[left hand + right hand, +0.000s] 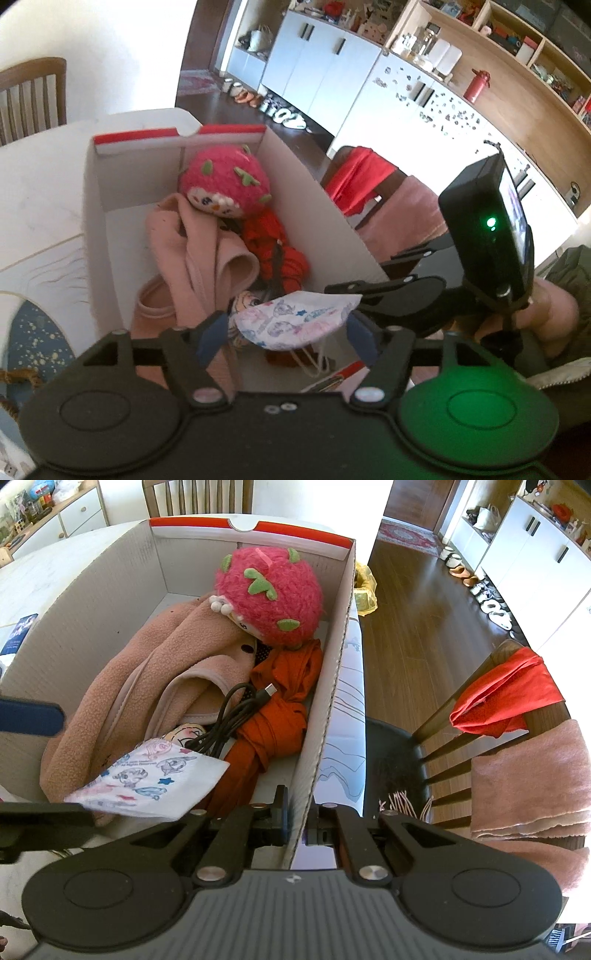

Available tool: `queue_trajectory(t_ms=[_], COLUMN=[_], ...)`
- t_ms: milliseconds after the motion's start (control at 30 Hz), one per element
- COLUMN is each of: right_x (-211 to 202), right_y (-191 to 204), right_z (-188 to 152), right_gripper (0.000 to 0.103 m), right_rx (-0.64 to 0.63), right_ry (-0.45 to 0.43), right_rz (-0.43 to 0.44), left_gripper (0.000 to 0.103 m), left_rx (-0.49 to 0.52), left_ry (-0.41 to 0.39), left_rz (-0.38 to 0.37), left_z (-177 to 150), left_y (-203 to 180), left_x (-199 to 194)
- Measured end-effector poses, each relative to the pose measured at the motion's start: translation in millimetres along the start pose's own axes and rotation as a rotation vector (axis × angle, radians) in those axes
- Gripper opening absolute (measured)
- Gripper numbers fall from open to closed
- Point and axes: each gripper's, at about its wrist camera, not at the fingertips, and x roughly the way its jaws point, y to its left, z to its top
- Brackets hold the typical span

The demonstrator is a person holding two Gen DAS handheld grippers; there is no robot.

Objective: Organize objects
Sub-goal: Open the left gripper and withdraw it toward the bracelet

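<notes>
A white cardboard box (pixel 325 195) with a red rim stands on the table; it also shows in the right wrist view (pixel 332 686). Inside lie a pink plush toy (pixel 225 181), a pink fleece garment (pixel 199 251), an orange cloth (pixel 277 243) and a black cable (pixel 236 709). A white printed face mask (pixel 295 321) lies on top at the near end, between the open fingers of my left gripper (pixel 288 332), not clamped. The mask also shows in the right wrist view (pixel 147 782). My right gripper (pixel 295 819) is shut on the box's right wall at its near end.
A wooden chair (pixel 491 716) with a red cloth (pixel 506 698) and a pink towel (pixel 532 775) stands right of the table. A blue patterned mat (pixel 33 332) lies left of the box. White cabinets (pixel 317 70) line the far wall.
</notes>
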Motion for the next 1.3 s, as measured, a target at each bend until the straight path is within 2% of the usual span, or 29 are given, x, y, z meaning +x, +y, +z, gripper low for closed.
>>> queue_trajectory(t_ms=[100, 200, 467, 667, 967, 1300], right_x=[0, 0, 0, 0, 0, 1], right_y=[0, 0, 0, 1, 1, 1], right_z=[0, 0, 0, -1, -1, -2], right_gripper=[0.006, 0.006, 0.006, 0.006, 0.006, 0.006], right_rx=[-0.001, 0.0, -0.001, -0.001, -0.001, -0.002], right_ry=[0.0, 0.0, 0.0, 0.0, 0.0, 0.001], right_rz=[0.0, 0.0, 0.0, 0.0, 0.0, 0.0], left_gripper=[0.084, 0.088, 0.091, 0.094, 0.099, 0.102], left_rx=[-0.006, -0.005, -0.023, -0.057, -0.124, -0.236], left_ry=[-0.018, -0.028, -0.076, -0.119, -0.161, -0.171], left_rz=[0.011, 0.02, 0.045, 0.092, 0.18, 0.331], left_z=[0, 0, 1, 0, -8, -28], left_y=[1, 1, 4, 16, 46, 91], left_x=[-7, -14, -36, -55, -84, -103])
